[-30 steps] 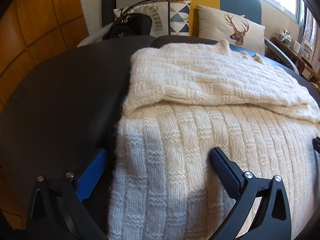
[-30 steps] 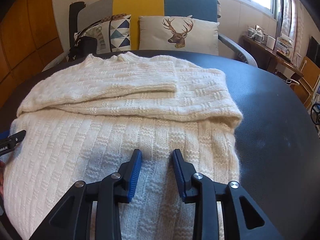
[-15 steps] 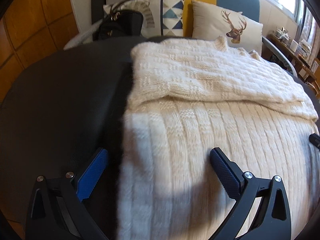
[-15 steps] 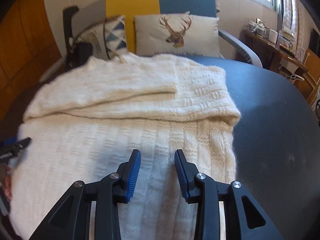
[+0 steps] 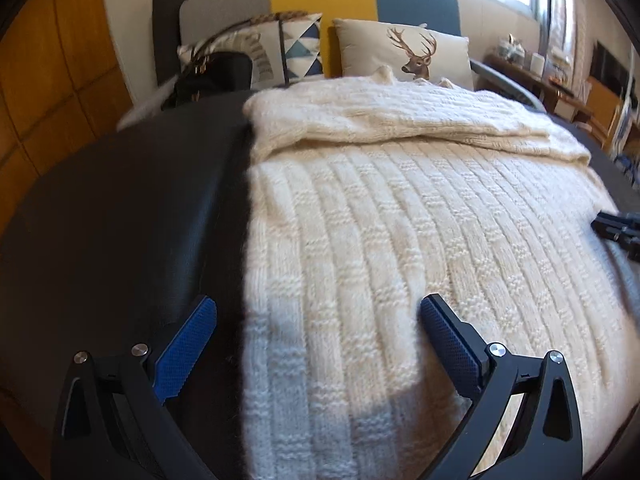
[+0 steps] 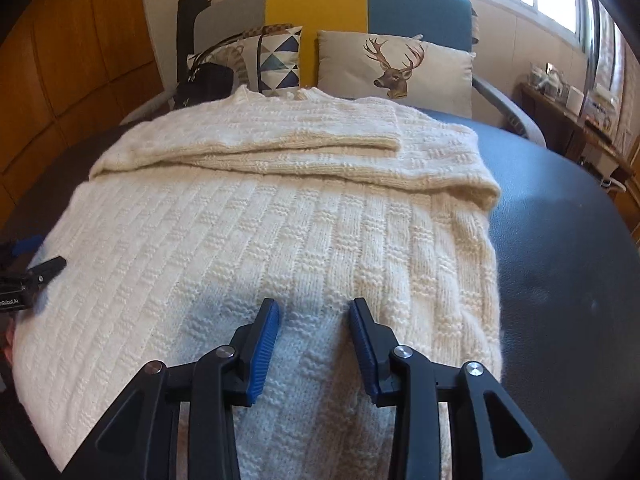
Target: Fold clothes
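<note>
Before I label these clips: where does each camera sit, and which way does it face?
Left wrist: on the left gripper, jaws wide, over the sweater's left edge, facing the sofa.
Right wrist: on the right gripper, jaws part open, over the sweater's near right part, facing the sofa.
Shared: sweater, deer pillow, each other's gripper tip.

one cream sweater [image 6: 256, 248], two cushions [image 6: 396, 68], one black handbag [image 5: 216, 76], one dark table [image 5: 112, 208]

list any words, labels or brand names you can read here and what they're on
"nRobot.AI": white print on the left gripper, cut off at the picture's left edge, so it may be part of a longer name.
Grey lettering on the patterned cushion: too blurred to read.
Nothing to read on the sweater or deer cushion.
</note>
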A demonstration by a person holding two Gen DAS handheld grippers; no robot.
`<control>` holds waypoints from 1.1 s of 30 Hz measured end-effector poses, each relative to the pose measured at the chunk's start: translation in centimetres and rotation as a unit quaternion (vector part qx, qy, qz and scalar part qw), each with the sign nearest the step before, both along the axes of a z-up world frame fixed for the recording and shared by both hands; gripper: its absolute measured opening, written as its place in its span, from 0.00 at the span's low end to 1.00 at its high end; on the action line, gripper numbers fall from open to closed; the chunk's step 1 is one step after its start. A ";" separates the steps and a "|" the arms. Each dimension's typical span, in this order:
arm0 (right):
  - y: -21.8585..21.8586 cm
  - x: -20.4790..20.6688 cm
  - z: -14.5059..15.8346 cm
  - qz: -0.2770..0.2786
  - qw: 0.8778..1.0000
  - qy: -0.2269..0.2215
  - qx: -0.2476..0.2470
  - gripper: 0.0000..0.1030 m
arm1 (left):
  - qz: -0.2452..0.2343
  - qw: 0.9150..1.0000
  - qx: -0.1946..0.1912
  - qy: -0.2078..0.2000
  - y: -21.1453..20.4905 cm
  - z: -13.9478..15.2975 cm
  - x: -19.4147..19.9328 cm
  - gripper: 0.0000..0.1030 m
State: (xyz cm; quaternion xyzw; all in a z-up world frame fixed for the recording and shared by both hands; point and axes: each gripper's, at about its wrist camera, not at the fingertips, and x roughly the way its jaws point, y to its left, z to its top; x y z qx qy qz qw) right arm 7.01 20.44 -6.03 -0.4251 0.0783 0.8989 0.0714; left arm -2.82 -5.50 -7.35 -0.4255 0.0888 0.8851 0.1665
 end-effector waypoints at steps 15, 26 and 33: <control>-7.0 -1.8 0.9 0.083 0.994 0.002 -0.075 0.37 | 0.025 0.999 0.009 0.039 -3.4 0.0 5.2 1.00; -15.9 -11.8 4.6 0.254 0.962 0.034 -0.092 0.26 | -0.068 0.987 0.060 0.135 -1.3 1.7 10.3 1.00; -21.7 -20.9 2.5 0.310 0.944 -0.053 -0.104 0.24 | -0.087 0.991 0.040 0.091 -1.2 -0.8 10.2 1.00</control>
